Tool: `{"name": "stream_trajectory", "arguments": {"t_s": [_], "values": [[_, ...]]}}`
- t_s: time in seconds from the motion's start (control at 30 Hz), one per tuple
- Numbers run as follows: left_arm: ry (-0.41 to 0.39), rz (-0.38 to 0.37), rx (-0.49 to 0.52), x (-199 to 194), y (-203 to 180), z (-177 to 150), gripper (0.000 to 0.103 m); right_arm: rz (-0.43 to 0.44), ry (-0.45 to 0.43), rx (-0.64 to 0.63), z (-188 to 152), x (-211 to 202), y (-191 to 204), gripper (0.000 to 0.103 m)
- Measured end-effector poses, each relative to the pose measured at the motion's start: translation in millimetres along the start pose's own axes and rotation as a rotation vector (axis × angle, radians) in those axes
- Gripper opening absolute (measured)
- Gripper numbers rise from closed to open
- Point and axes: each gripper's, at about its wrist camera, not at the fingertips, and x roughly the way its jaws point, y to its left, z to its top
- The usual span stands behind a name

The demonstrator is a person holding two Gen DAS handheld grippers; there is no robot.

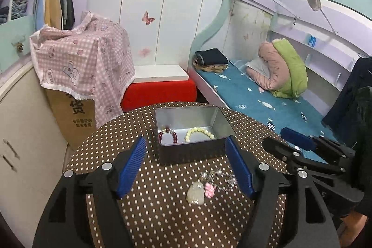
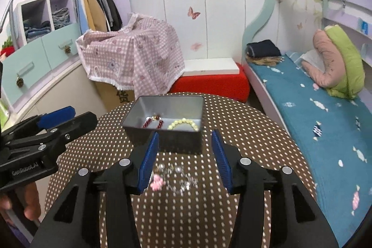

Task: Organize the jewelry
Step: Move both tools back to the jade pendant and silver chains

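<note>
Two grippers: I have both over the near part of the table, both empty.
Left gripper [image 1: 186, 164]: jaws wide apart, nothing between the pads; its blue fingers [image 1: 132, 166] frame the tin's near wall and the loose piece below.
Right gripper [image 2: 184, 160]: jaws about half open, nothing held; it sits beside the left one, pointing down at the same spot.
Charm string [image 1: 210, 185]: lies loose on the table [image 1: 144, 220], just short of the tin's near wall, near the table's middle. I read a pale, milky pendant, a small pink flower bead and a tangle of clear or silvery beads trailing right. In the right view the clear beads blur, so I cannot count them.
Tin [image 1: 193, 152]: open, dark outside, bare metal inside, standing toward the table's far edge.
Red bracelet [image 1: 167, 135]: already in the tin, at its near left corner.
Yellow bracelet [image 1: 199, 133]: in the tin too, to the right of the red one, apart from it.
Step in hand, my guess: two pieces are stowed and the charm string is next.
How I would do it: come down with one gripper only, close on the pendant or the pink bead, where there is bulk to pinch, not the thin strand. Lift high enough that the trailing beads clear the tin's near wall, then release over bare floor at its far side.
Risk: the strand may snag or drag on the cloth.
</note>
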Motion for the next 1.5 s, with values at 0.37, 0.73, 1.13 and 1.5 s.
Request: {"name": "stream_trajectory", "arguments": {"t_s": [0.37,0.73,1.13,1.5], "values": [[0.028,0.002,-0.022,-21,-8,-52,0.075,-0.05,0.001,0.007,-46,-34,-6,0.062],[0.12,0.006,-0.02,7,-13,-77,0.075,-0.052,0.07,0.043,-73,-15,-22,0.062],[0.253,0.042,0.019,69,-7,-88,0.074,-0.048,0.152,0.064,-85,28,-32,0.062],[0.315,0.093,0.102,107,-10,-80,0.061,-0.022,0.199,0.081,-84,57,-34,0.062]]}}
